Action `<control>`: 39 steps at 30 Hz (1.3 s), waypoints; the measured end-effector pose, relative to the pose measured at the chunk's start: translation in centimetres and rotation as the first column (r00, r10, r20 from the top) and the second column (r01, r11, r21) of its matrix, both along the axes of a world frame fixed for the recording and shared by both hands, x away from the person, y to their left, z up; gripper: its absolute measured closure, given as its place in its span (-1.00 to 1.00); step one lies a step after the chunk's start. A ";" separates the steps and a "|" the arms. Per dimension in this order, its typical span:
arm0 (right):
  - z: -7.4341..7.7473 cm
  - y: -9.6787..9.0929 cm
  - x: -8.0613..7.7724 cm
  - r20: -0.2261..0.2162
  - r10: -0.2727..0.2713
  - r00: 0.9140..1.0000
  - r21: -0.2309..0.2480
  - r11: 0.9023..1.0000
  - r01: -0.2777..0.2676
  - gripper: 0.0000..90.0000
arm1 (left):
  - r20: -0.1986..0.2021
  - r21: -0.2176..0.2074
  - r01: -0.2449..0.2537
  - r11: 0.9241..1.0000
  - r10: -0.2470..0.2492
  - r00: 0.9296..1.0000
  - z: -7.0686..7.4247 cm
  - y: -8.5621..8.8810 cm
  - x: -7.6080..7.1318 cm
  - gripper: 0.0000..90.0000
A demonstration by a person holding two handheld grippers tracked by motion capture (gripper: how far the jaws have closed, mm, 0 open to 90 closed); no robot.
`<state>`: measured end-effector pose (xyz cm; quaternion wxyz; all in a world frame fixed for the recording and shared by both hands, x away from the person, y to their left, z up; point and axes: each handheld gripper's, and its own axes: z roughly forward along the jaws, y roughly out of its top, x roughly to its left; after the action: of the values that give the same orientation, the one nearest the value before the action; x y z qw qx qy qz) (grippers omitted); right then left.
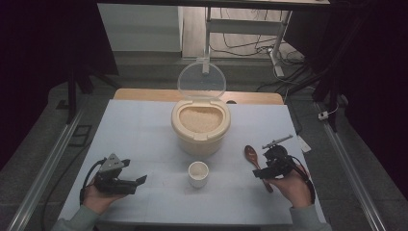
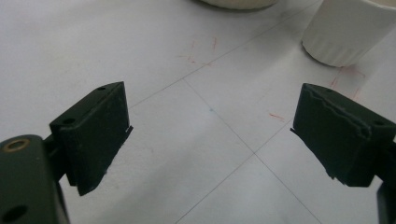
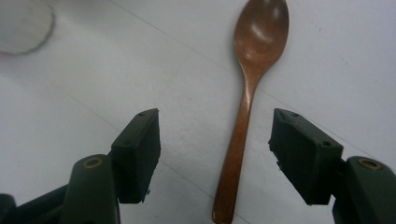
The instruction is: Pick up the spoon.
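Observation:
A cream rice container (image 1: 200, 126) stands at the table's middle with its clear lid (image 1: 201, 80) tipped up and back; it holds rice grains. In front of it sits a small white cup (image 1: 198, 173) (image 2: 348, 29). A brown wooden spoon (image 1: 255, 162) (image 3: 251, 93) lies flat on the table at the right. My right gripper (image 1: 265, 172) (image 3: 215, 153) hovers open over the spoon's handle, one jaw on either side and neither touching it. My left gripper (image 1: 136, 182) (image 2: 210, 135) stands open at the front left, nothing between its jaws, pointing toward the cup.
The white table surface (image 1: 144, 139) carries faint grid lines and red marks. A wooden board edge (image 1: 144, 94) runs along the table's back. Behind are a desk frame (image 1: 240, 29) and cables on the floor. Metal rails (image 1: 351, 168) flank both sides.

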<state>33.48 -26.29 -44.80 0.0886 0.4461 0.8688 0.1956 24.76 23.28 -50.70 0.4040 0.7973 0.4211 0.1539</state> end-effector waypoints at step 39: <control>-4.2 1.0 2.0 -0.120 -0.098 0.988 -0.184 0.980 0.075 0.72 | -0.010 0.032 0.009 0.999 -0.009 1.000 -0.4 0.0 0.0 -0.76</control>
<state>35.48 -25.30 -49.04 0.0808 0.4854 0.8665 0.0835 24.80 23.30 -51.13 0.3897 0.8064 0.4169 0.1550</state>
